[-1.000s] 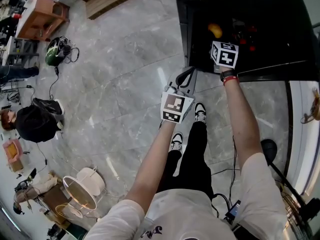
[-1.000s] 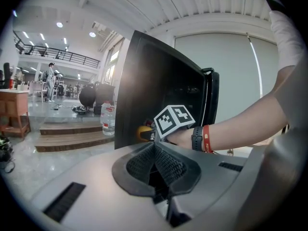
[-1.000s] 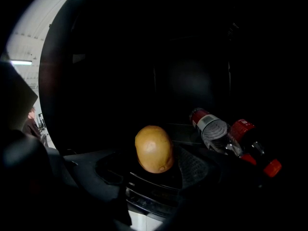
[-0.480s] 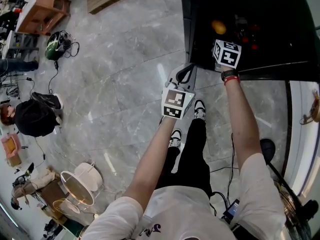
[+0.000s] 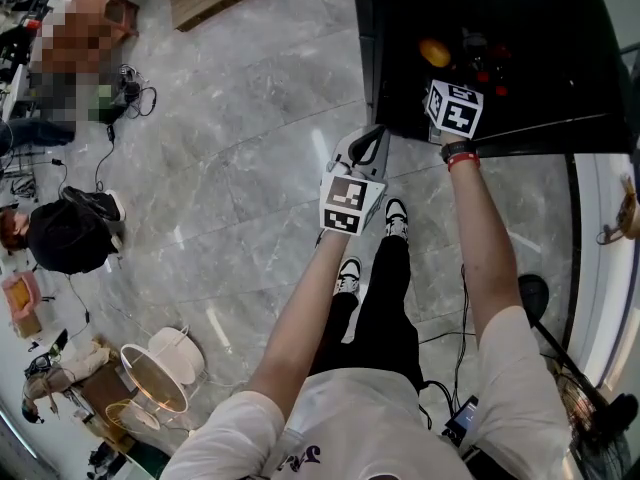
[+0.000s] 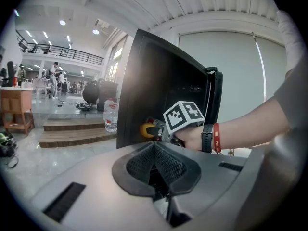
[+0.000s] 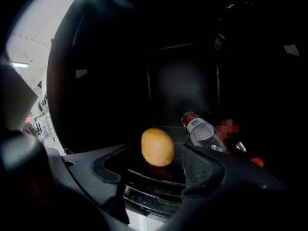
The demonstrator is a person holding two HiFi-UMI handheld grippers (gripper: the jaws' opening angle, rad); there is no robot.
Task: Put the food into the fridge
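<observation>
Right gripper (image 7: 153, 167) is deep in the dark fridge (image 7: 183, 81), and its jaws have just been opening; they stand wide apart now, released, gripping nothing. Dead ahead at twelve o'clock, in the gap between the two pads, sits the yellow fruit (image 7: 157, 147), on its own on the glossy black shelf (image 7: 144, 186), with neither pad pressing on it: the left pad is well clear and the right pad is close beside it. Out at two o'clock from the fruit, a clear plastic bottle (image 7: 202, 131) with a red cap lies tilted on the same shelf, just beside the fruit but apart from it. In the head view the fruit glows at eleven o'clock from the right gripper's marker cube (image 5: 452, 108). Down at seven o'clock from that cube, the left gripper (image 6: 155, 150) hangs outside the fridge over the grey marble floor (image 5: 250, 168), jaws clenched together on nothing.
</observation>
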